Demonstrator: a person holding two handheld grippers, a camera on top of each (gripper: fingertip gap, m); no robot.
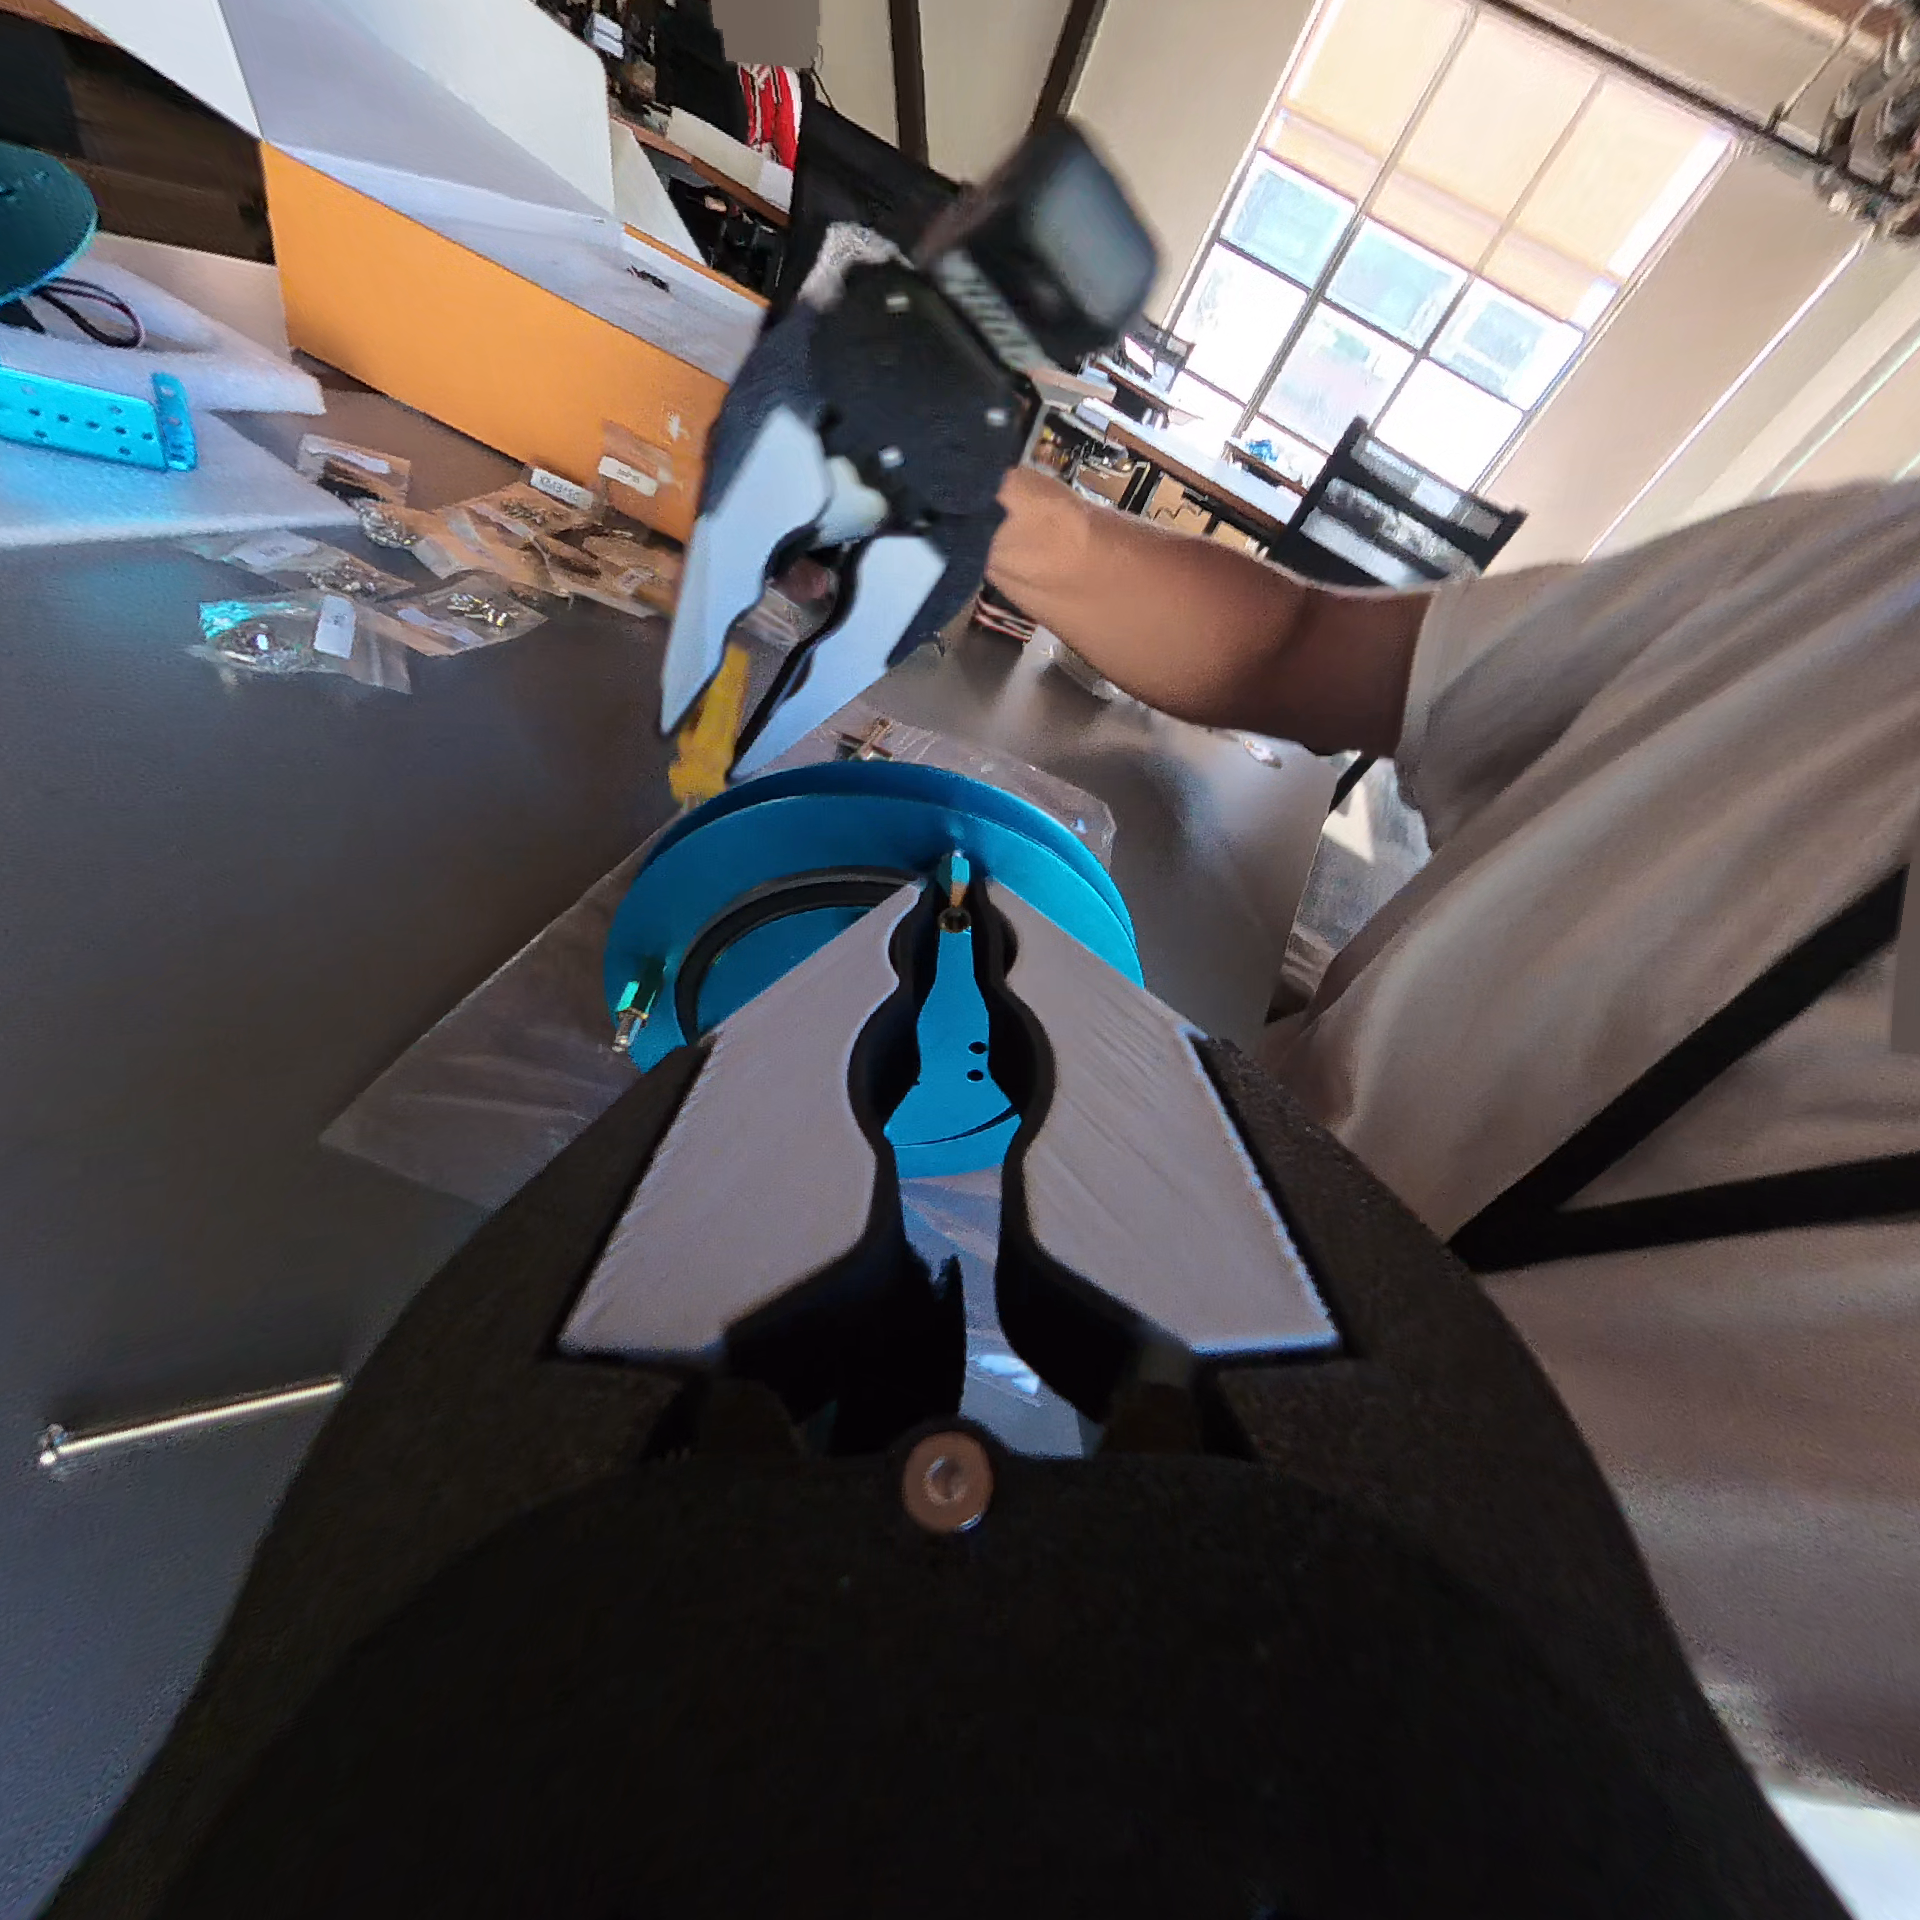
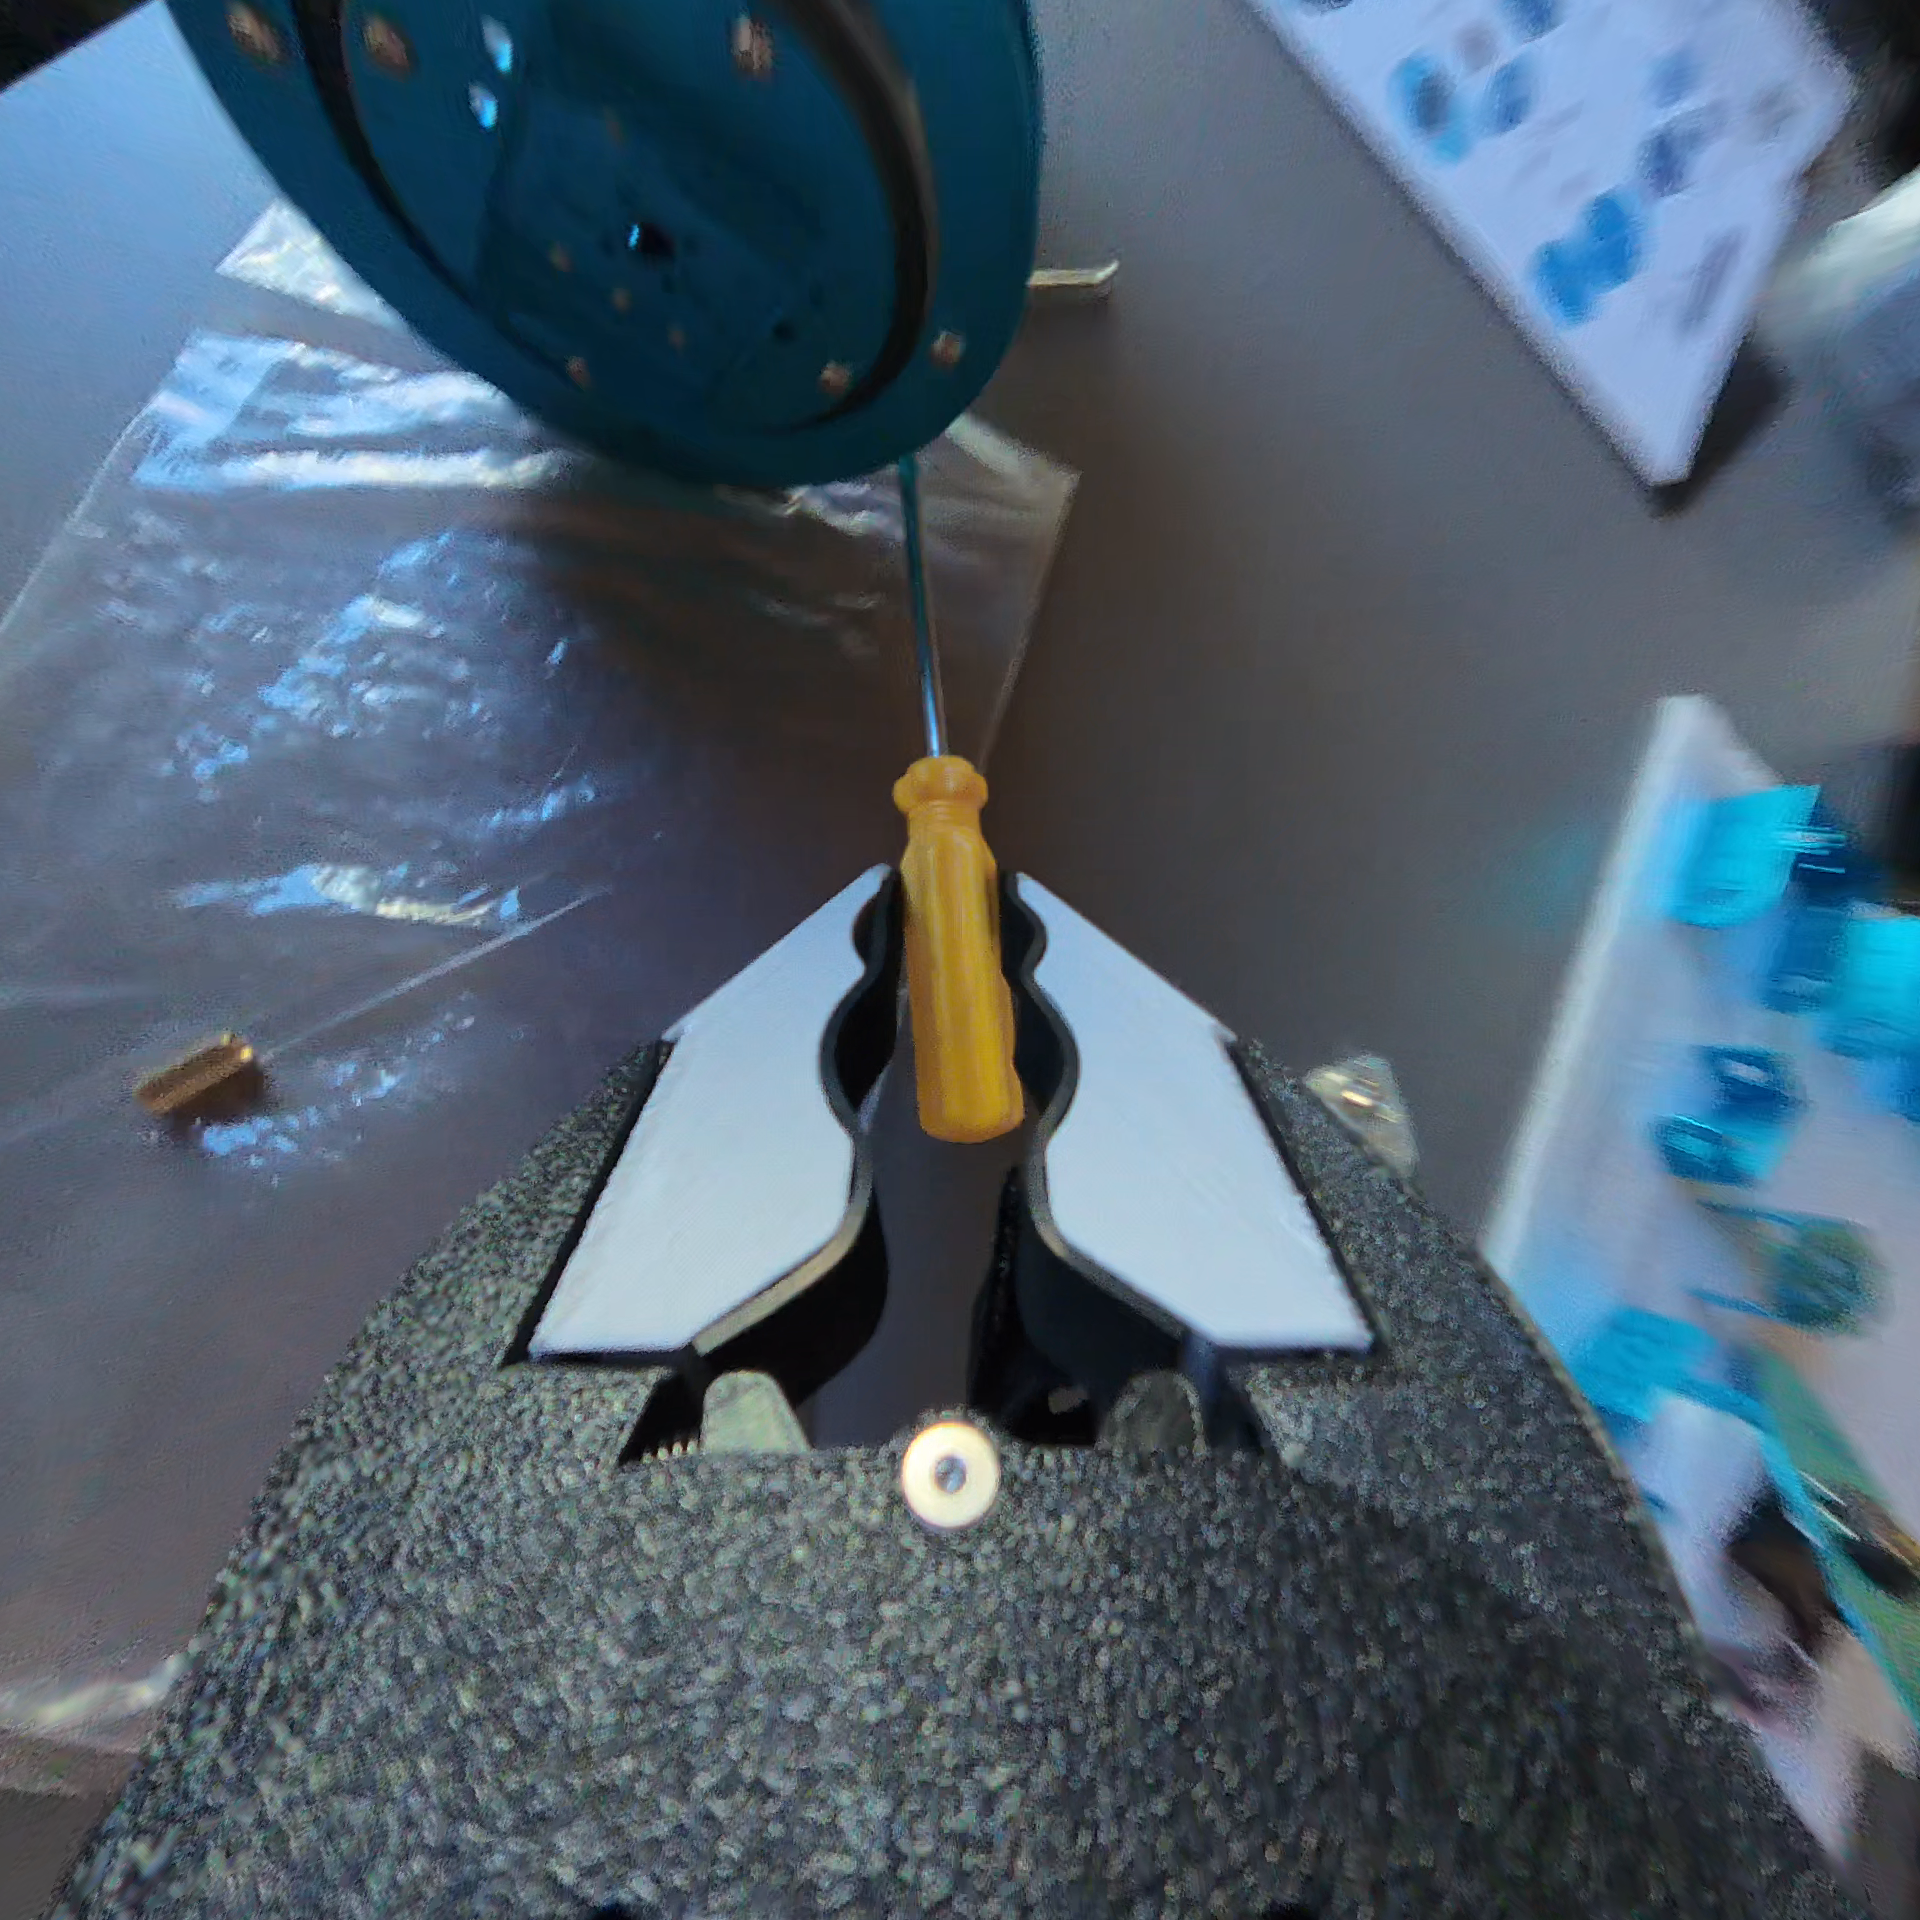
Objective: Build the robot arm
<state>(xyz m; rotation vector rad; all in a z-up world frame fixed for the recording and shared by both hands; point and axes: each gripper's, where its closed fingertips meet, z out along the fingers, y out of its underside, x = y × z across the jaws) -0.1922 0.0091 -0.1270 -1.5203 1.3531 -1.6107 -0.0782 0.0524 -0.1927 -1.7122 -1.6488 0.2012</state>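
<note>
screwdriver (image 2: 951, 956) tip hidden behind wheel (image 2: 665, 229)

Your left gripper (image 1: 954, 899) closes on a standoff at the rim of the wheel assembly (image 1: 821, 831), which sits above a plastic bag (image 1: 499, 1070) spread on the bench (image 1: 208, 883). Your right gripper (image 2: 951, 883) clamps the screwdriver (image 2: 956, 997), whose shaft reaches to the wheel's far rim. A loose standoff (image 2: 197, 1075) lies on the bag. A long bolt (image 1: 187, 1418) rests on the bench beside the bag, and small parts bags (image 1: 416, 582) lie farther back, before a box (image 1: 468, 301).
</note>
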